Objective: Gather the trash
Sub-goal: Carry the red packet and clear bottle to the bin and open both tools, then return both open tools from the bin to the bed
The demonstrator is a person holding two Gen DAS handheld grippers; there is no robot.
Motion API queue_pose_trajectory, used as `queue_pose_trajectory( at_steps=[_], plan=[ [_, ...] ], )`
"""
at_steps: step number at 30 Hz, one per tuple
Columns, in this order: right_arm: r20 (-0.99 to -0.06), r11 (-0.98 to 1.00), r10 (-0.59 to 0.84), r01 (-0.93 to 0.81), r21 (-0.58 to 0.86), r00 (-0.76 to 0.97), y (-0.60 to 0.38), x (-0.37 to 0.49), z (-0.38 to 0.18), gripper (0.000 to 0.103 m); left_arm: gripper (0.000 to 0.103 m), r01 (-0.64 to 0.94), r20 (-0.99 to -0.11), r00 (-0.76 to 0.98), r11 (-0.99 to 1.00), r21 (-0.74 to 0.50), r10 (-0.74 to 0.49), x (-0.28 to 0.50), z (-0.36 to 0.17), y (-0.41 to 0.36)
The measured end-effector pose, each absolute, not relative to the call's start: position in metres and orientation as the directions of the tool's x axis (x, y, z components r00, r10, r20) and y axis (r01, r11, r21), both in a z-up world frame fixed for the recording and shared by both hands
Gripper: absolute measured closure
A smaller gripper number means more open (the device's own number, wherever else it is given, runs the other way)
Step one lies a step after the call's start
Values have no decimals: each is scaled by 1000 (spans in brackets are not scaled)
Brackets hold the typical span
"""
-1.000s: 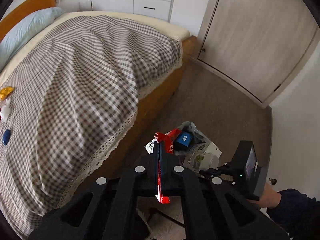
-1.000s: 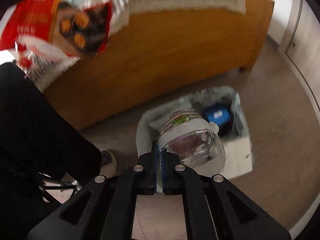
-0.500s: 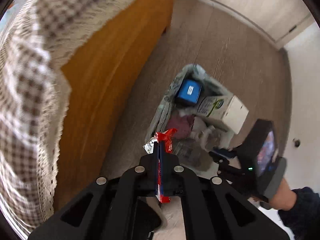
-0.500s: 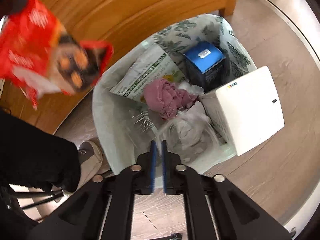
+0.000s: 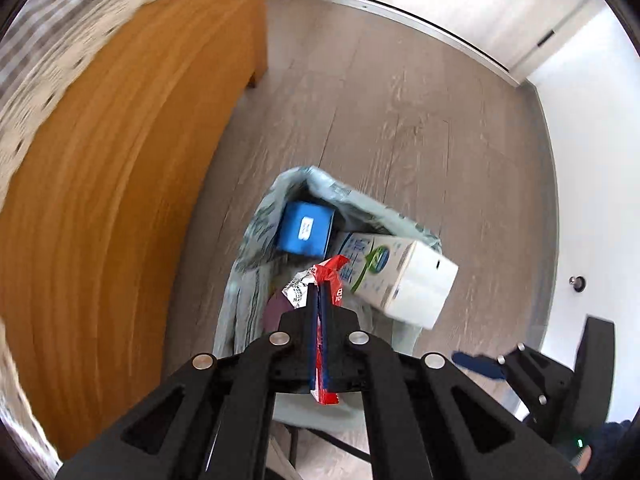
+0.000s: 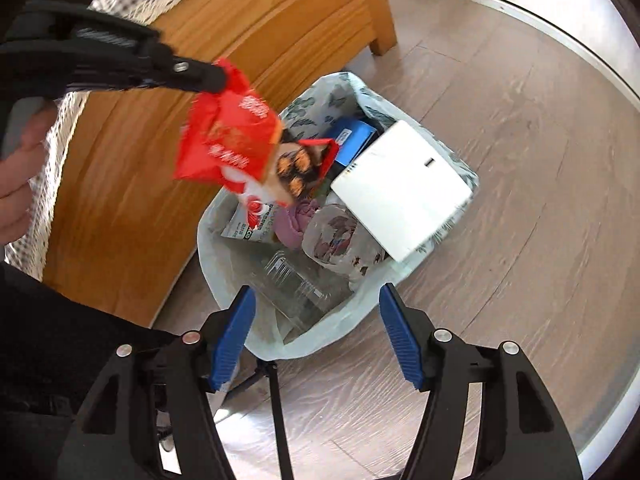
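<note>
- The trash bag [image 6: 280, 340] stands open on the wooden floor [image 6: 520, 240], just beside the wooden bed frame [image 6: 140, 180]. It already holds much trash: a blue box [image 6: 354, 136], a white carton [image 6: 404, 184], a pink cloth [image 6: 298, 216], a printed paper packet [image 6: 248, 228] and a clear plastic container [image 6: 296, 284].
- The left hand-held gripper [image 5: 319, 312] is pressed together on a red snack wrapper [image 6: 232, 144]. The wrapper hangs above the mouth of the bag and is not yet inside.
- The jaws of the right hand-held gripper [image 6: 316, 336] are opening, and nothing is between them. The clear container lies in the bag just beyond its blue pads [image 6: 236, 332], so I judge this piece is delivered.
- What remains, I think, is to let the wrapper go into the bag. Whether more trash waits elsewhere in the room, these pictures do not show.
- The right wrist view shows the whole wrapper with its printed face, and a hand [image 6: 20, 168] on the handle of the left tool. It also shows the bottom of the bag with the container and the cloth.
- The left wrist view shows the wrapper [image 5: 326, 280] only as a thin edge between the jaws. But it shows the green and blue print on the side of the carton [image 5: 400, 280], and the right tool at the lower right edge.
</note>
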State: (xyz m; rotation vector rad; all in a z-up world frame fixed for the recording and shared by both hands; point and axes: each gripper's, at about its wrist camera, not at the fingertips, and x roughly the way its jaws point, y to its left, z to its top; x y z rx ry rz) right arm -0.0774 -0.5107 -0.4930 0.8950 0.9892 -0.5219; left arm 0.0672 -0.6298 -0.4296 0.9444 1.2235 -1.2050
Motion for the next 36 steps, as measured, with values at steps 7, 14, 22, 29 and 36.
queue_pose_trajectory(
  at_steps=[7, 14, 22, 29, 36],
  plan=[
    [-881, 525, 22, 744, 413, 473, -518, -74, -491, 41, 95, 997, -995, -26, 70, -32, -92, 38, -452, -665],
    [-876, 528, 10, 741, 414, 482, -518, -72, -485, 41, 60, 993, -992, 8, 119, -7, -128, 56, -430, -662],
    [-877, 553, -7, 733, 396, 480, -513, -63, -465, 41, 59, 984, -990, 53, 175, 30, -130, 82, -383, -622],
    [-907, 633, -33, 711, 305, 419, -509, -43, -436, 41, 58, 966, -977, 60, 258, 6, -203, 119, -322, -554],
    [-925, 724, -78, 659, 204, 373, -496, -13, -394, 41, 52, 894, -905, 59, 425, -140, -422, 163, -260, -471]
  ],
)
